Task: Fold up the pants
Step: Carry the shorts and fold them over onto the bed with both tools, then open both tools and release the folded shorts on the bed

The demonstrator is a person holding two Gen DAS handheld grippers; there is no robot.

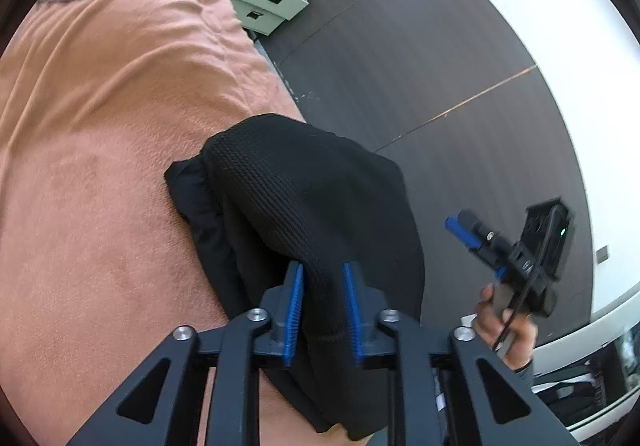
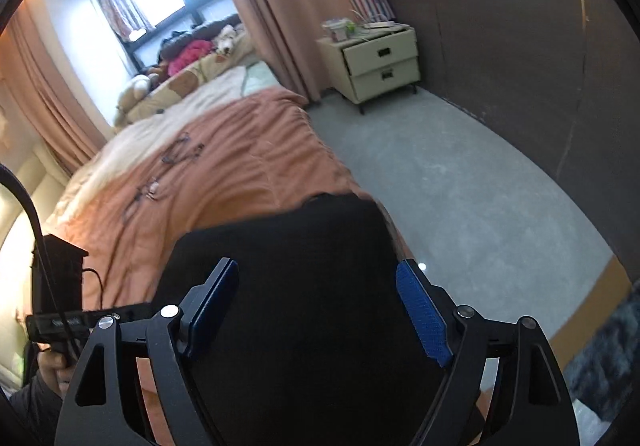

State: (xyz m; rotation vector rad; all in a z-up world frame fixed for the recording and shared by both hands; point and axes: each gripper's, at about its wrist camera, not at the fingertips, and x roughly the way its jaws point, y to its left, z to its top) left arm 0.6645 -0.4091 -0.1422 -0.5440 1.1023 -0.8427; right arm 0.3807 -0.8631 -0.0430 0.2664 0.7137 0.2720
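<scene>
The black pants (image 1: 304,198) lie bunched in a thick fold on the salmon blanket (image 1: 100,126), at the bed's right edge. My left gripper (image 1: 322,267) has a ridge of the fabric between its blue pads, which stand a little apart and do not visibly squeeze it. In the right wrist view the same pants (image 2: 304,246) spread dark under my right gripper (image 2: 316,268). Its jaws stand wide open over the cloth. That right gripper (image 1: 476,250) also shows at the right of the left wrist view, off the pants, with a hand (image 1: 504,322) holding it.
The bed's edge runs just right of the pants, with grey floor (image 2: 460,186) beyond. A cream nightstand (image 2: 380,62) stands by a dark wall. Thin black cables (image 2: 180,150) lie farther up the blanket. Pillows and soft toys (image 2: 192,58) are at the head.
</scene>
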